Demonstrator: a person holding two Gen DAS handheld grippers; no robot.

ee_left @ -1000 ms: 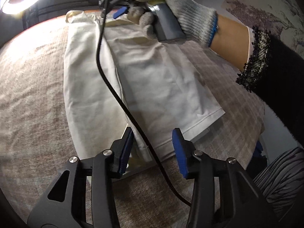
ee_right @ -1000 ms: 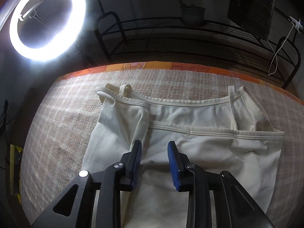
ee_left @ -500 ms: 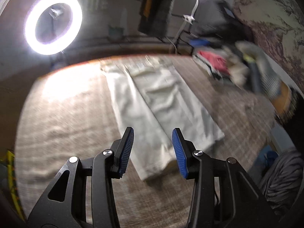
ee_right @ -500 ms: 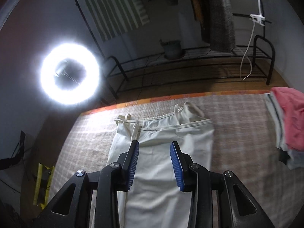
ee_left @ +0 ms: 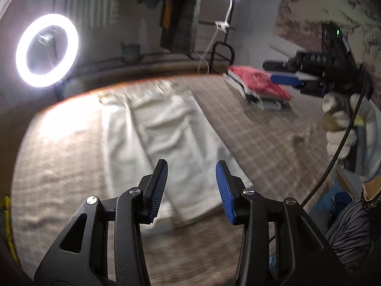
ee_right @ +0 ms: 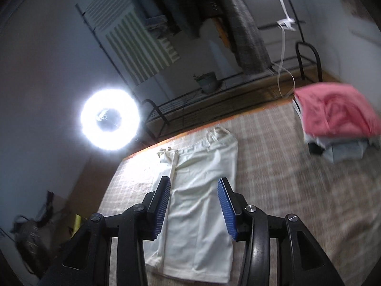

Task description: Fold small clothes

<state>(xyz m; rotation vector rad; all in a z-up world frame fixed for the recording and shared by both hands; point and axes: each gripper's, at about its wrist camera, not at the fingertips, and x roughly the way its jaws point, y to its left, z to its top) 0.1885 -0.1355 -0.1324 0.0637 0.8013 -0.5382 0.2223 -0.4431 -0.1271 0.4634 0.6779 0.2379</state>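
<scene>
A cream camisole (ee_left: 166, 128) lies flat on the checked table cover (ee_left: 262, 128), folded lengthwise into a long strip, straps at the far edge. It also shows in the right wrist view (ee_right: 202, 190). My left gripper (ee_left: 191, 190) is open and empty, held above the garment's near hem. My right gripper (ee_right: 194, 207) is open and empty, raised above the strip's middle. In the left wrist view the right gripper (ee_left: 295, 76) hangs high at the right in a gloved hand (ee_left: 345, 124).
A stack of folded clothes with a pink piece on top (ee_right: 338, 116) sits at the table's far right; it also shows in the left wrist view (ee_left: 259, 85). A ring light (ee_right: 110, 120) and a black metal rack (ee_right: 214, 95) stand behind the table.
Both grippers have lifted up and back from the camisole. The right gripper has swung off to the right, away from the strap end. The garment lies still.
</scene>
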